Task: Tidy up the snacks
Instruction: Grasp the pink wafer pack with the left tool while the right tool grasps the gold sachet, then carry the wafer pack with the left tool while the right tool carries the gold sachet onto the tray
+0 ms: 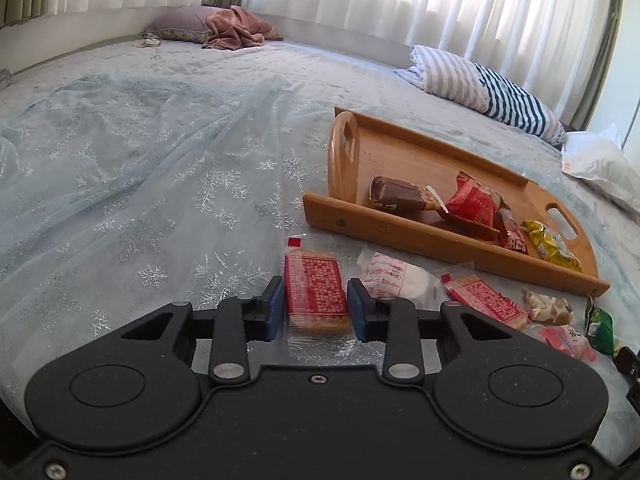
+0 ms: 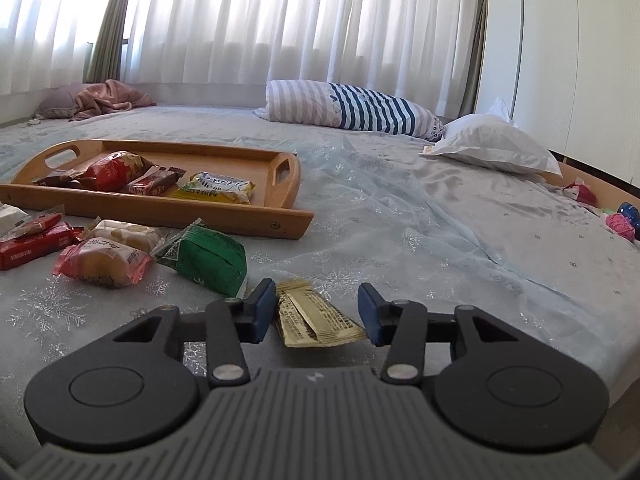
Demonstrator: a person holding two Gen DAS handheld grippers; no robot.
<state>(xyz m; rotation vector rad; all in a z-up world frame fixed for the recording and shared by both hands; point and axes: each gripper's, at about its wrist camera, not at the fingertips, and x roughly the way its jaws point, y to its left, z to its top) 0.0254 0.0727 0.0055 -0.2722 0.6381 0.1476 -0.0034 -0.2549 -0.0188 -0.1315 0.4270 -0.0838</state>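
A wooden tray (image 1: 404,230) (image 2: 208,208) lies on the bed and holds several snack packs. My left gripper (image 1: 316,304) stands with its blue pads on either side of a red cracker pack (image 1: 314,290) lying on the bed; whether the pads press it is unclear. My right gripper (image 2: 318,312) is open around a tan sachet (image 2: 316,318) on the bed, with a gap on the right side. Loose snacks lie between them: a white pack (image 1: 394,280), a second red cracker pack (image 1: 486,300), a pink pack (image 2: 102,262), a green pack (image 2: 208,258).
The bed has a pale blue snowflake cover (image 1: 160,160). A striped pillow (image 2: 352,106) and a white pillow (image 2: 492,142) lie at the far right. A mauve pillow with a pink blanket (image 1: 224,26) is at the far corner. Small items (image 2: 620,220) lie by the right edge.
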